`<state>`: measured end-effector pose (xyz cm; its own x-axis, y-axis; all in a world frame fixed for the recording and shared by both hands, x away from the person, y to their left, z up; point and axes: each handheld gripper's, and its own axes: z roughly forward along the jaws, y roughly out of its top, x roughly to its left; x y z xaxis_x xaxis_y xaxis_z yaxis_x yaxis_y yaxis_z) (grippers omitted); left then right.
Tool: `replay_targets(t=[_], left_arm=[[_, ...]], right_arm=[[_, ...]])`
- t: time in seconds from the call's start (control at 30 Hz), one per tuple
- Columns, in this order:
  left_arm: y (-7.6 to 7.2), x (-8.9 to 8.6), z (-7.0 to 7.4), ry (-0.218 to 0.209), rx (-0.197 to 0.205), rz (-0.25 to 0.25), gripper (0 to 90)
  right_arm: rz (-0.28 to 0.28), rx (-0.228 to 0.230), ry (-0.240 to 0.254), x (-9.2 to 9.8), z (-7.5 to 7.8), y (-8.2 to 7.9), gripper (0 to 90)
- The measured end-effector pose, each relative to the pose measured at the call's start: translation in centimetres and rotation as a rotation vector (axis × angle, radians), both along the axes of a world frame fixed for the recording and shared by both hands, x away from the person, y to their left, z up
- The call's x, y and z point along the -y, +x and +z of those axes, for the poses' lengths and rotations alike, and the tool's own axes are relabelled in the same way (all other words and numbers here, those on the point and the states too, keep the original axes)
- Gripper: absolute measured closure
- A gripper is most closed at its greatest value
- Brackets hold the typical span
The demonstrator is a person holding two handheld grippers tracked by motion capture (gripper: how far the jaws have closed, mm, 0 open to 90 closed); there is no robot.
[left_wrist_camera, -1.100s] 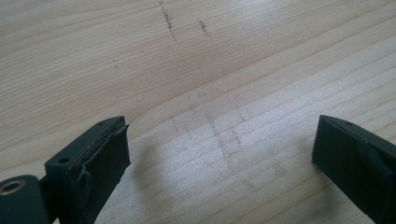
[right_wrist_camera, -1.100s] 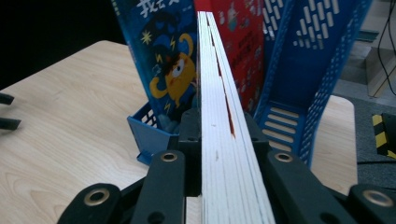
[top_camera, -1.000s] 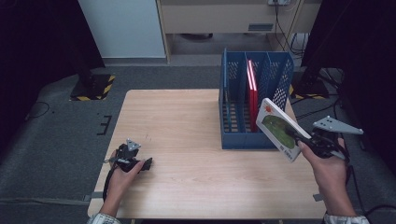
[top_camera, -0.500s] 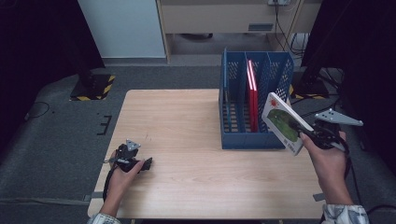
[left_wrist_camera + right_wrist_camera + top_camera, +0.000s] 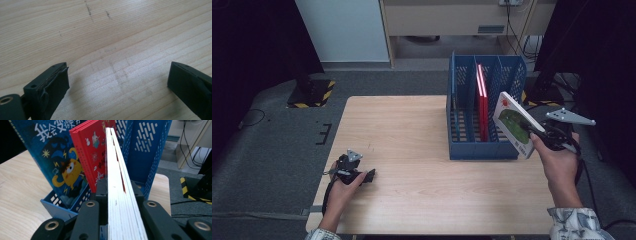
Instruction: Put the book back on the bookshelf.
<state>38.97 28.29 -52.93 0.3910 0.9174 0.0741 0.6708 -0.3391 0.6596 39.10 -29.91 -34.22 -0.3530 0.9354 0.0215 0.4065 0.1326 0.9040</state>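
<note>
High view: a pale wooden bench [image 5: 422, 150] with rounded corners stands on grey carpet [image 5: 277, 150], its grain running across and a few faint dark scuffs showing in the left gripper view. Behind it are a white panel [image 5: 344, 30], a beige cabinet [image 5: 447, 17] with cables hanging at its right, and a yellow-and-black striped block [image 5: 314, 92] on the floor. A blue perforated file rack [image 5: 484, 112] sits at the bench's far right, holding a red book [image 5: 482, 102] upright; the right gripper view also shows a blue picture book [image 5: 57, 162] in it. The right tongs [image 5: 542, 135] are clamped on a white-edged book [image 5: 514, 125], held tilted in the air just beside the rack's right end. The left tongs [image 5: 369, 176] rest on the bench near its front left, jaws spread wide with only bare wood between them.
</note>
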Motion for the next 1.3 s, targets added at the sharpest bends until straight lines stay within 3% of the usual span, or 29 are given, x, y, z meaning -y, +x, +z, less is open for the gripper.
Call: replay_targets(t=[0.33,0.73,1.07,1.3], left_arm=[[-0.1,0.1,0.0,-0.004,0.001,0.0,2.5],[0.0,0.1,-0.1,-0.006,0.001,-0.004,2.4],[0.0,0.1,-0.1,-0.008,0.002,-0.002,2.4],[0.0,0.0,-0.1,-0.011,0.001,-0.003,2.2]], right_arm=[[-0.032,0.006,-0.002,-0.2,0.6,1.5,76.0],[-0.056,0.008,-0.012,-0.3,0.7,2.1,76.0],[-0.08,0.005,-0.017,-0.2,0.6,2.5,75.9],[-0.11,-0.005,-0.018,-0.2,0.0,3.8,76.0]])
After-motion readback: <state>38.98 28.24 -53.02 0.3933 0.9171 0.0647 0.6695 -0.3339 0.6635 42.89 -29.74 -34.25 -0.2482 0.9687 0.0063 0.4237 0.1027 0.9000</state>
